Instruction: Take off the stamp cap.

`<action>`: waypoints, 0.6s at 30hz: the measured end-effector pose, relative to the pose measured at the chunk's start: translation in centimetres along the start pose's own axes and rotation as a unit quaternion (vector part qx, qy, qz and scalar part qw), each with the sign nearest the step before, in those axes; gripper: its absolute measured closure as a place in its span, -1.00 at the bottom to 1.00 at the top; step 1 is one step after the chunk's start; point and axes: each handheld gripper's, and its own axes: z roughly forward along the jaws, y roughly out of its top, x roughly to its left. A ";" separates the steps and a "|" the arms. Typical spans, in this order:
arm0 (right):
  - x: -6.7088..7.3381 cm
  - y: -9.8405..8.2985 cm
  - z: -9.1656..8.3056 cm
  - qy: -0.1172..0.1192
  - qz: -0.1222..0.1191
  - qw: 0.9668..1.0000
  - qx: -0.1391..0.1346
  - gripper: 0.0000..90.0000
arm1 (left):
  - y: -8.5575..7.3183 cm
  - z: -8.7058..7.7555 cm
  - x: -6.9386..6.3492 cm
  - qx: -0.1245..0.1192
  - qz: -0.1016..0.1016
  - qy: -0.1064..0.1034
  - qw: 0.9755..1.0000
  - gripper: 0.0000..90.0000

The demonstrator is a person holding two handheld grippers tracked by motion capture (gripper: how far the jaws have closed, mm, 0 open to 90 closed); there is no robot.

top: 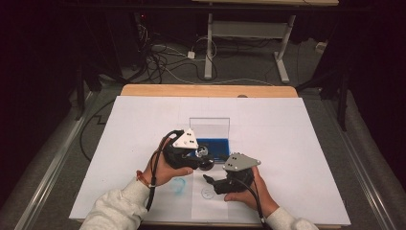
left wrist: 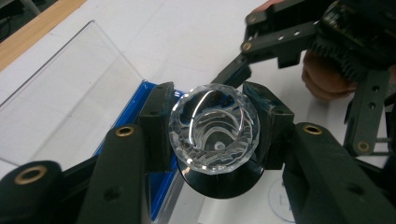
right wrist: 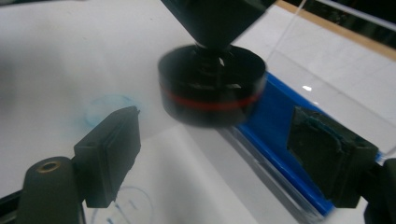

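left gripper (left wrist: 214, 128): clamped on the clear faceted knob (left wrist: 214, 133) of a stamp; pads on the knob's two sides, a narrow hold on a slick faceted surface.
stamp: black round base (right wrist: 212, 91) with a red band hangs below the left gripper, off the counter, partly over the blue ink pad (right wrist: 275, 140).
right gripper (right wrist: 219, 154): wide, nothing between the pads; the stamp base sits just ahead of it, not touched.
ink pad case: clear lid (left wrist: 65, 98) stands open on the far side of the left gripper.
paper (top: 143, 124): blue stamp marks (right wrist: 109, 109) below and beside the right gripper.
risk 1: knob slips or rotates in the left gripper. Cause: smooth facets, base weight hanging below the grip.
risk 2: right gripper clips the base on approach and knocks it askew. Cause: close spacing, motion blur suggests both hands are moving.
risk 3: base catches the pad rim or lid. Cause: low clearance over the blue edge.
risk 4: stray smear on paper. Cause: inked face grazing the sheet.
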 end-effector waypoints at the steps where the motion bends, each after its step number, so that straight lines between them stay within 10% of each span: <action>1: -0.1 0.0 0.2 0.001 0.004 1.000 0.001 -0.58 | 0.1 0.1 -0.1 -0.001 0.000 -0.002 1.000 0.22; 18: -0.2 0.3 0.7 0.001 0.012 1.000 -0.020 -0.15 | 0.4 0.4 -0.3 -0.023 -0.014 -0.016 0.999 0.22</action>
